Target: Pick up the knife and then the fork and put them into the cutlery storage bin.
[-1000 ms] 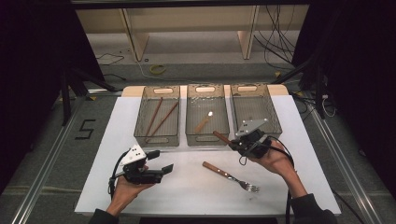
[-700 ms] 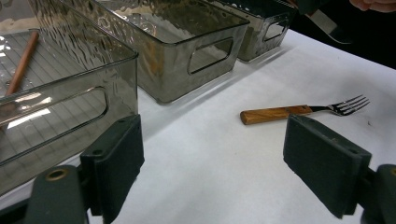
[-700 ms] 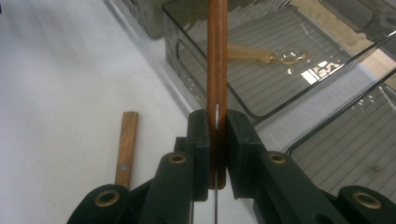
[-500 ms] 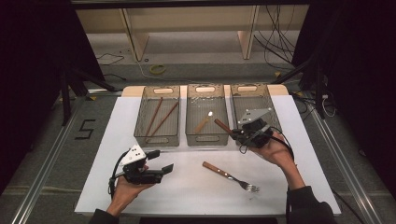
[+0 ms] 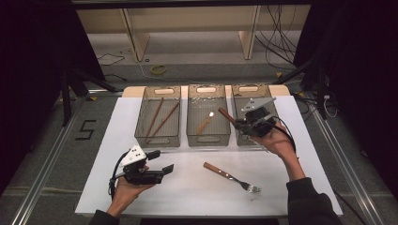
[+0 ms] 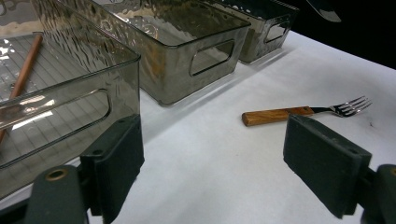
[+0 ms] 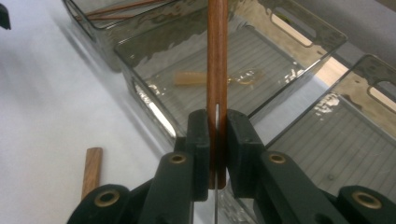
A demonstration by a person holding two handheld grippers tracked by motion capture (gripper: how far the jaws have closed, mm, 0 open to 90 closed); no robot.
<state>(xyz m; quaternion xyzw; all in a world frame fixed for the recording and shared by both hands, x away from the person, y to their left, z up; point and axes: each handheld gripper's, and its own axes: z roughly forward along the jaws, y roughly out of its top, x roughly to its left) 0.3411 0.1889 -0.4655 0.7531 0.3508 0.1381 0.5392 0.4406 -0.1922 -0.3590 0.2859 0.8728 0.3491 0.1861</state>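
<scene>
Your right gripper [image 7: 217, 140] pinches a wooden-handled utensil [image 7: 217, 56] by its thin metal end over the bins, left gripper [image 6: 210, 172] wide and empty; a shallow grip could let it pivot and drop into the wrong bin [image 5: 208, 137].

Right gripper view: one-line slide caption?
Right gripper shut on a wooden-handled utensil above the middle bin.

A white-covered table [image 5: 291, 187] carries three smoky clear bins in a row along its far side: the left bin [image 5: 158, 123], the middle bin [image 5: 208, 120] and the right bin [image 5: 241, 137]. A wooden-handled fork [image 5: 230, 176] lies on the cover near the middle bin.
</scene>
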